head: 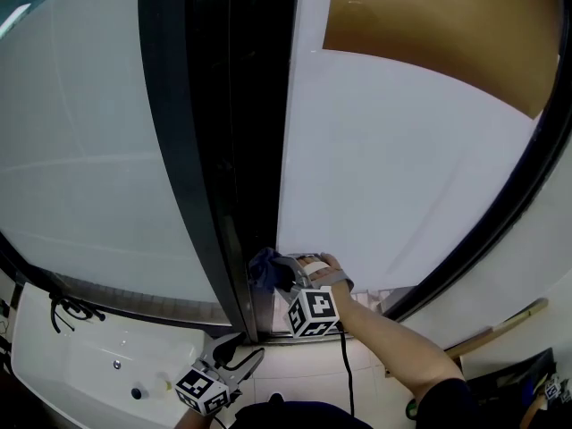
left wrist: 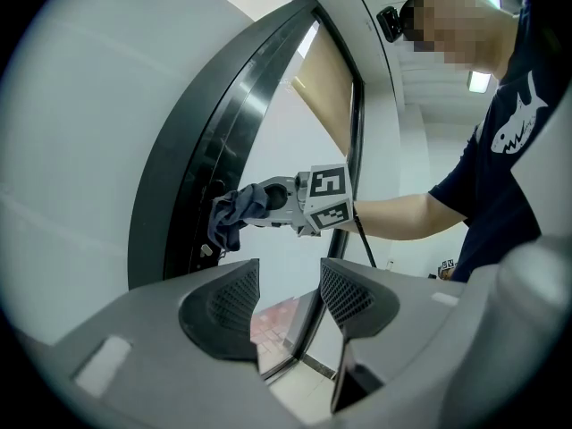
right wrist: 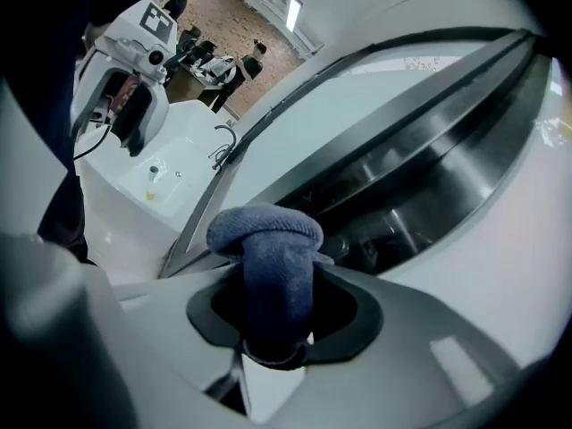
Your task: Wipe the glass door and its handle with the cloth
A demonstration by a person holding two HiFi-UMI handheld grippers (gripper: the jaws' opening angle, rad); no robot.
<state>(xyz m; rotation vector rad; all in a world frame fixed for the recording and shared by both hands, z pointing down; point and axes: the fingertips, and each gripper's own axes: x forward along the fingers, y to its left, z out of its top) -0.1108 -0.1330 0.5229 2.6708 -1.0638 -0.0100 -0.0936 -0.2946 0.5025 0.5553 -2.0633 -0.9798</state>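
A dark blue cloth (right wrist: 266,266) is bunched between the jaws of my right gripper (head: 284,273), which is shut on it. In the head view the cloth (head: 265,268) presses against the black door frame (head: 192,150) low down, at the edge of the frosted glass panel (head: 384,168). The left gripper view shows the same cloth (left wrist: 234,213) held against the dark frame (left wrist: 192,177). My left gripper (head: 234,361) hangs low near the floor, open and holding nothing. I cannot make out a door handle.
A white basin (head: 98,365) with a tap and black cables sits at lower left. A wooden pole (head: 496,329) leans at lower right. A brown blind (head: 429,25) covers the upper right glass. The person's arm (head: 393,347) reaches across.
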